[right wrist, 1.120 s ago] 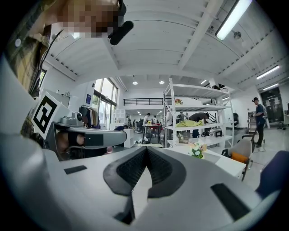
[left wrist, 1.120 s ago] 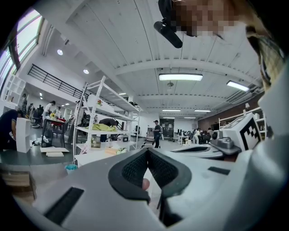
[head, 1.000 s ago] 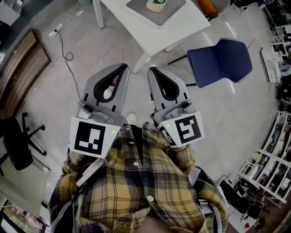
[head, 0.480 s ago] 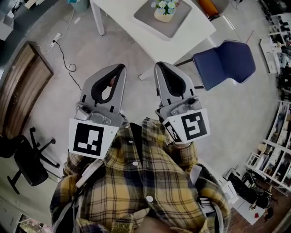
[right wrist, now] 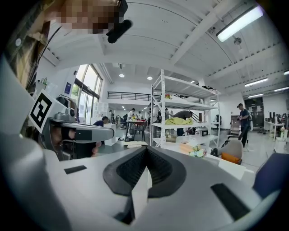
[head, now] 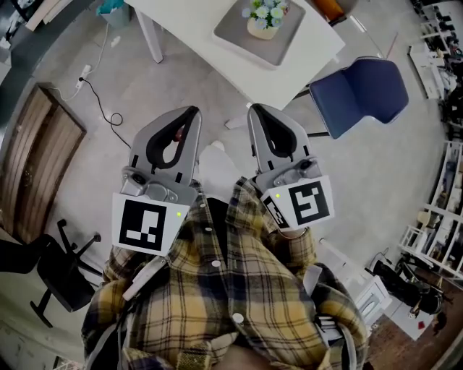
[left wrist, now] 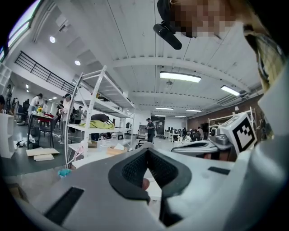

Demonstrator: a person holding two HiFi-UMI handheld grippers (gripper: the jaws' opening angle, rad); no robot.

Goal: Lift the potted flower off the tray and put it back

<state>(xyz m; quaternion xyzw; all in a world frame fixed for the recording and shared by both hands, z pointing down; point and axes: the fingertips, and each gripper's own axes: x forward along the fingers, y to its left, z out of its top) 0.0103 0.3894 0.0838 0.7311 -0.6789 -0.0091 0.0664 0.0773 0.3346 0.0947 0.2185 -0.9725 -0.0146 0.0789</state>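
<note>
This is an open lab workshop: white metal shelving racks (right wrist: pixel 163 108) stand ahead of the right gripper (right wrist: pixel 145 151), and long strip lights (right wrist: pixel 239 22) hang above it.

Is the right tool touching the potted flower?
Apart. In the head view, open floor separates the right tool from the potted flower on its tray.

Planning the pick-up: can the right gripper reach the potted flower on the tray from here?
Probably not yet. The right gripper is shut and short of the table; nothing blocks the potted flower on the tray; stepping closer should do.
</note>
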